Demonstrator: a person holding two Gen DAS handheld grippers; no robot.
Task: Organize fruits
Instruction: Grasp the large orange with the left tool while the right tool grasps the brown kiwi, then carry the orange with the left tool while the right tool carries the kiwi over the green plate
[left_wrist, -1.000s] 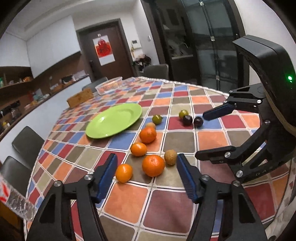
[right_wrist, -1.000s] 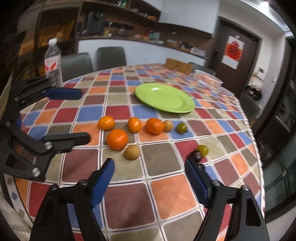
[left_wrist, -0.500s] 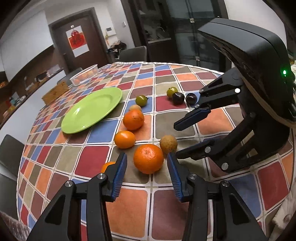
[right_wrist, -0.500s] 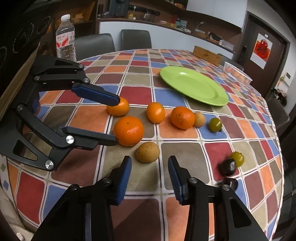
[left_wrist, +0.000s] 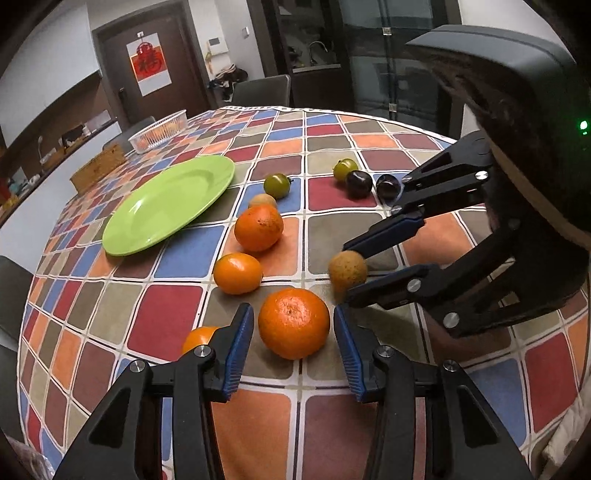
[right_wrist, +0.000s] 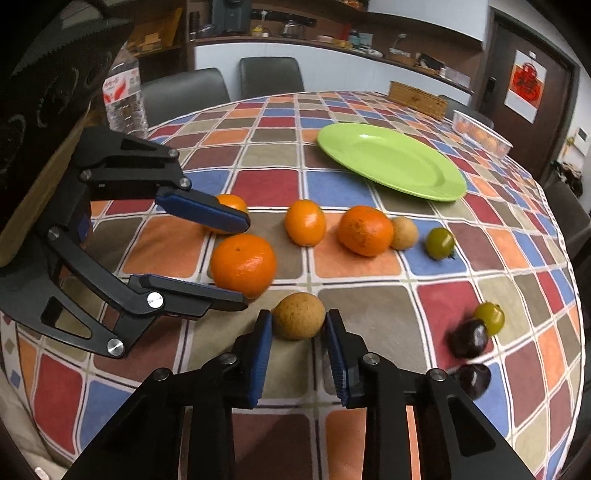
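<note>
My left gripper (left_wrist: 293, 325) is open with its blue pads on either side of a large orange (left_wrist: 293, 323), not touching it. The same orange shows in the right wrist view (right_wrist: 243, 264). My right gripper (right_wrist: 298, 325) straddles a small brown round fruit (right_wrist: 299, 320), its pads close to it or just touching. That fruit shows in the left wrist view (left_wrist: 347, 271). Other oranges (left_wrist: 258, 227), green fruits (left_wrist: 277, 184) and dark plums (left_wrist: 358, 183) lie on the checkered tablecloth. An empty green plate (left_wrist: 166, 203) lies beyond them.
A white basket (left_wrist: 159, 133) and a wooden box (left_wrist: 98, 168) stand at the far side of the round table. A water bottle (right_wrist: 123, 99) stands at its left edge in the right wrist view. Chairs surround the table.
Both grippers have moved forward and down to the fruit. The left pads now flank the large orange. The right jaws have narrowed around the brown fruit.
</note>
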